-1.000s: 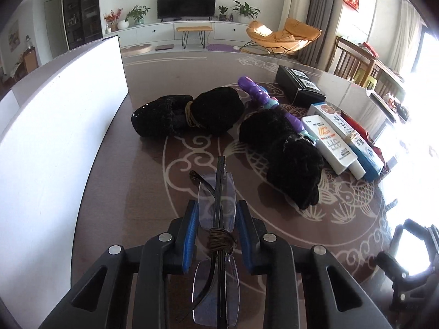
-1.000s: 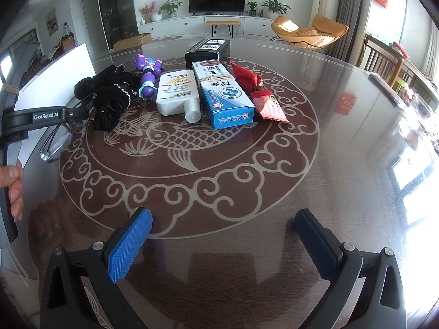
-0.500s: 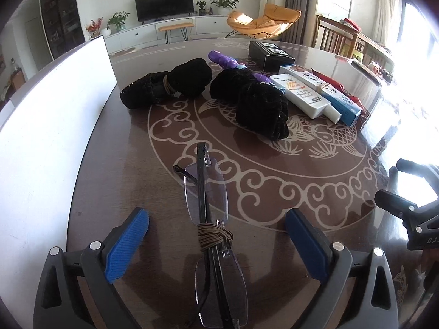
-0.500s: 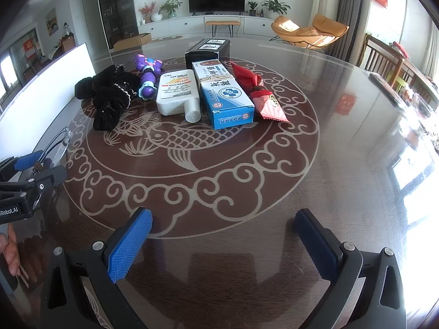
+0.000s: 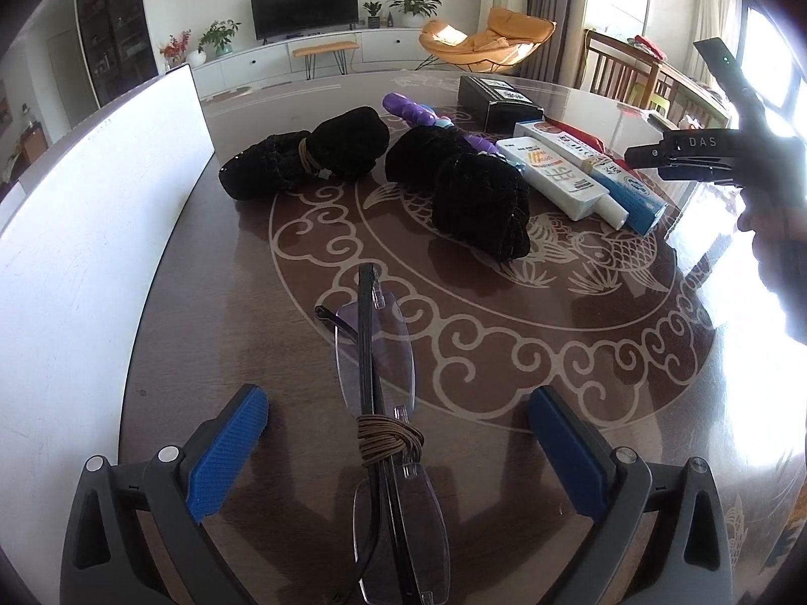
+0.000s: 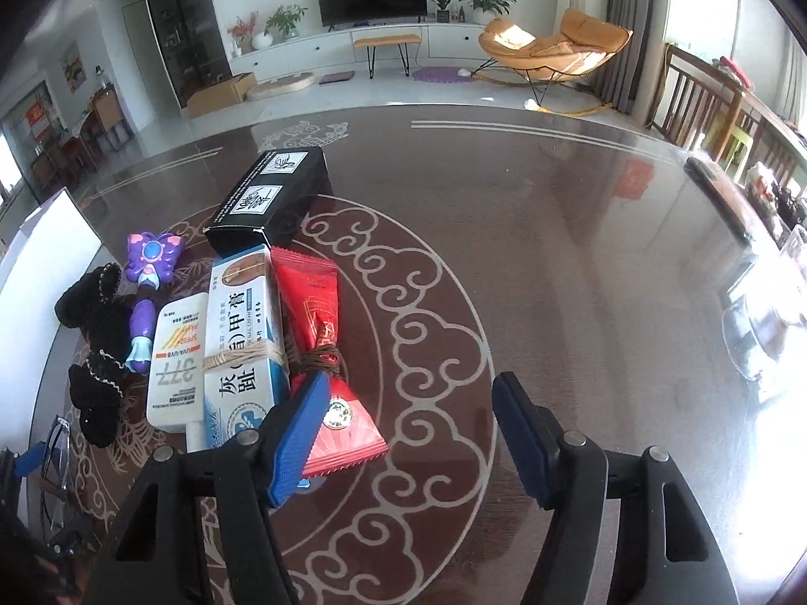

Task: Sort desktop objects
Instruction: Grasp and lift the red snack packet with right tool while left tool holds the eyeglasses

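1. While the right gripper [image 6: 408,433] is being closed with nothing pressed between its pads, the red snack packet [image 6: 328,353] is seen at its ten o'clock, long axis running twelve to six.
2. The left gripper [image 5: 398,454] is spread wide around the bound rimless glasses [image 5: 383,433], untouched.
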`<state>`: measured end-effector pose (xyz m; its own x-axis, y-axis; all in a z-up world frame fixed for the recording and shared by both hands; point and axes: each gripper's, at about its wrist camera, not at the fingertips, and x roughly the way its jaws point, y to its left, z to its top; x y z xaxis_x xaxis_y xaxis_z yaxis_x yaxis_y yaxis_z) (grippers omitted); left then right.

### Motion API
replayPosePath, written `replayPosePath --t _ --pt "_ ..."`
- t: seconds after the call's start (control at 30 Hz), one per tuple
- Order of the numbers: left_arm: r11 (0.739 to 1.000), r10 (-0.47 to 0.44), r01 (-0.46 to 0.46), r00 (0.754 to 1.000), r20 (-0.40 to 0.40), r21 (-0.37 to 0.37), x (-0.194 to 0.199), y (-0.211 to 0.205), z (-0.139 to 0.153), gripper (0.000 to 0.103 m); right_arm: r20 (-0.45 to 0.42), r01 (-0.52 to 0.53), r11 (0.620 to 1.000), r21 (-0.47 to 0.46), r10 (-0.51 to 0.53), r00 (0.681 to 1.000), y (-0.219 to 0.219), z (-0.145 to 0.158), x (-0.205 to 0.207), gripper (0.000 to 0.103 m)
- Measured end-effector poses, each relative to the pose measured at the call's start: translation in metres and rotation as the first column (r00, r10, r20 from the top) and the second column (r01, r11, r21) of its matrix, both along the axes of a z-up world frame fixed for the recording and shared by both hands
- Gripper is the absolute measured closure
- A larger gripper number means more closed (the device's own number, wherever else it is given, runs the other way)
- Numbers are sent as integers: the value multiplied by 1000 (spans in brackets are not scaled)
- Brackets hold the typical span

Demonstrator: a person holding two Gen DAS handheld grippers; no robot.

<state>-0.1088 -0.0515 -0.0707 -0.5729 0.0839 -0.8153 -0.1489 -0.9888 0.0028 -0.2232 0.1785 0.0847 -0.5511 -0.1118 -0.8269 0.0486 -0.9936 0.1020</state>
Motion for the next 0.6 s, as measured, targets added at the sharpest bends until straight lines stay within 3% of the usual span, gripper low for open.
replayPosePath --t 0.1,0.2,0.27,0.33,0.4,0.47,0.53,0.57,0.6 --pt "1000 0 0 1000 0 0 0 0 0 0 14 -31 999 -43 32 999 -15 -2 -6 38" --pt "1000 1 -1 1000 0 0 -1 0 0 0 7 -55 998 -6 55 998 -27 -3 -11 38" --pt "1000 1 -1 1000 0 0 -1 0 0 0 12 -27 999 -26 27 1000 -23 -3 -15 40" --pt "1000 1 -1 1000 0 0 -1 0 0 0 52 19 998 -58 -16 999 -13 -8 -23 51" --pt "1000 0 0 1000 0 0 -1 0 0 0 63 34 993 -116 -27 998 -8 -9 -29 51" --pt "1000 0 0 1000 0 -1 -1 0 0 0 71 -48 996 -78 54 996 -21 -13 -31 51" --pt "1000 1 -1 1000 1 2 -1 0 -1 0 44 -137 990 21 136 990 -39 -12 -25 52" --pt "1000 0 0 1000 0 0 -1 1 0 0 44 -151 988 30 149 988 -42 -12 -24 54" --pt "1000 0 0 1000 0 -1 -2 1 -1 0 44 -134 990 42 132 990 -42 -13 -22 64"
